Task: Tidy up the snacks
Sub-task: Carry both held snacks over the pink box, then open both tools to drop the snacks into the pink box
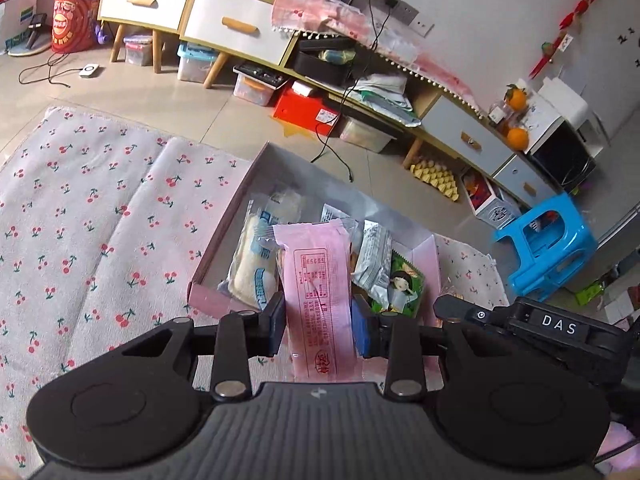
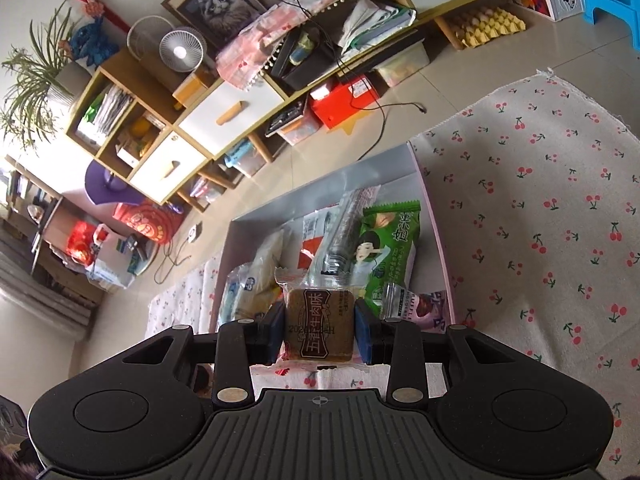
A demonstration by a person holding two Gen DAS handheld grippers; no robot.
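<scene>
My left gripper [image 1: 319, 326] is shut on a long pink snack packet [image 1: 316, 280], held lengthwise above the near end of a shallow pink box [image 1: 208, 300]. Inside the box lie a white-and-blue bun packet [image 1: 256, 272], a silver packet [image 1: 372, 264] and a green packet [image 1: 404, 284]. My right gripper [image 2: 320, 330] is shut on a small brown square snack [image 2: 320, 328] in clear wrap, over the same box [image 2: 436, 236], where the green packet [image 2: 390, 248] and a dark striped stick packet [image 2: 344, 236] lie.
The box rests on a cherry-print cloth [image 1: 80, 220] spread on a tiled floor. Low cabinets [image 1: 236, 24] with bins line the far wall. A blue plastic stool [image 1: 548, 244] stands to the right, and a black cable [image 1: 332, 152] trails on the floor near the box.
</scene>
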